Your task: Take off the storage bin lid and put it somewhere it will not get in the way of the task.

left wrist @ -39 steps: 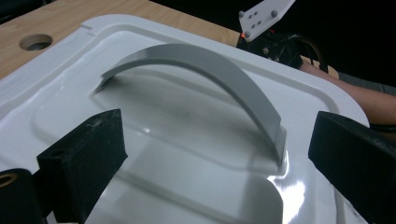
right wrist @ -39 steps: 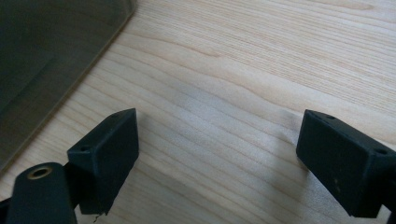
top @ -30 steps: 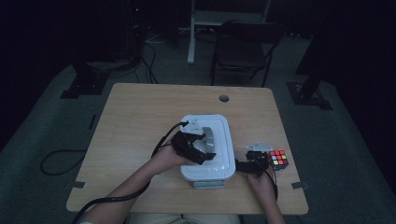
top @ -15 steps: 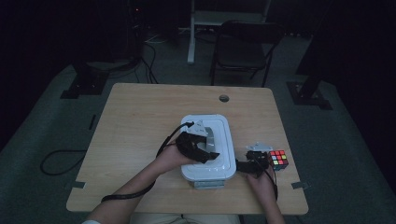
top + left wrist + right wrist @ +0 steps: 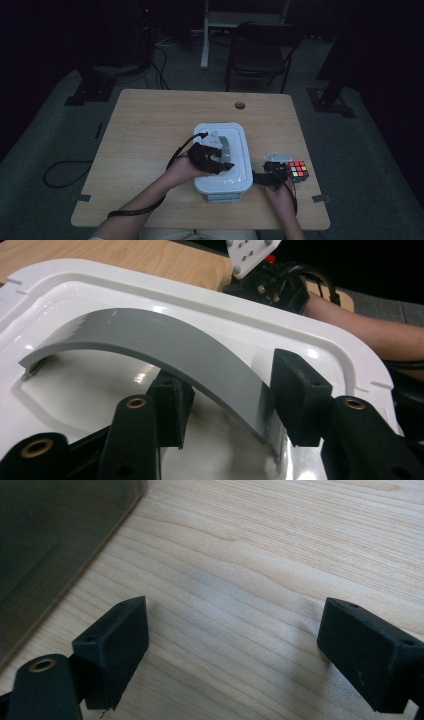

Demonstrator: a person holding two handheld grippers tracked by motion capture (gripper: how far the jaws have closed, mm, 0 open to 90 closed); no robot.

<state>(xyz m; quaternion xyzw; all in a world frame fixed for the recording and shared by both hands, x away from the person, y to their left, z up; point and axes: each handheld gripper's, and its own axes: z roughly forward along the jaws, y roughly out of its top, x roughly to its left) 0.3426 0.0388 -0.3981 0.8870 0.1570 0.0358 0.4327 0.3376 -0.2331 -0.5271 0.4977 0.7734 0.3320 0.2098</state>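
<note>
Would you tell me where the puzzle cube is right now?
In the high view the cube sits near the table's right edge, just beyond the right gripper and right of the white box.

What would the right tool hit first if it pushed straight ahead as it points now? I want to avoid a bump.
Most likely the bare wooden table: the right tool angles down at it, jaws wide apart with nothing between them. Depth is hard to judge.

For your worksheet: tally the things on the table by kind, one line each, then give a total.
White lidded box with grey handle: 1
Colourful puzzle cube: 1
Handheld grippers, left gripper and right gripper: 2
Total: 4
</note>
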